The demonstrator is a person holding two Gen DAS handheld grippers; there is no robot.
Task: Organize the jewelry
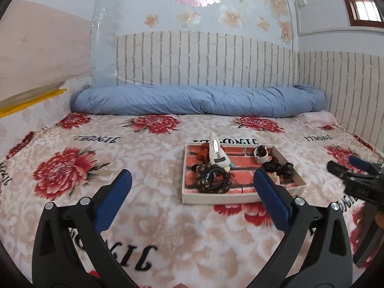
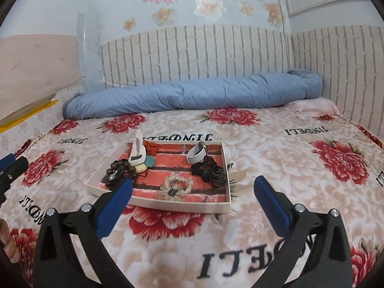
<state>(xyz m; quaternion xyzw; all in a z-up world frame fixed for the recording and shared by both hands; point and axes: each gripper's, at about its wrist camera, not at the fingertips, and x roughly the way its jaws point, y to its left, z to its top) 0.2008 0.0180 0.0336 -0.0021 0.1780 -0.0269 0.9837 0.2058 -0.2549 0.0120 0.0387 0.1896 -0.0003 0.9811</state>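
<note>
Nearest the lens, the left gripper (image 1: 192, 182) hangs over the flowered blanket (image 1: 148, 225) with its jaws spread wide and nothing between them; the right gripper (image 2: 192, 187) hovers the same way, jaws wide and empty, its left blue fingertip overlapping the near left corner of the tray in the right wrist view.

The jewelry sits in a shallow white tray (image 2: 182, 204) with a red brick-pattern floor, lying flat on the bed ahead of both grippers. Inside it: a dark wooden bead bracelet (image 2: 121, 168) at the near left, a white shoe-shaped stand (image 2: 138, 151) upright at the far left with an orange-red hair tie (image 2: 152, 147) beside it, a teal piece (image 2: 150, 161) near the stand's base, a white-strapped watch (image 2: 196, 154) at the far right, black hair claws (image 2: 210, 171) along the right wall, and a cream scrunchie (image 2: 176, 186) near the front wall.

Beyond the tray a rolled blue quilt (image 1: 199, 99) lies along the brick-pattern wall panel (image 1: 204, 57).
</note>
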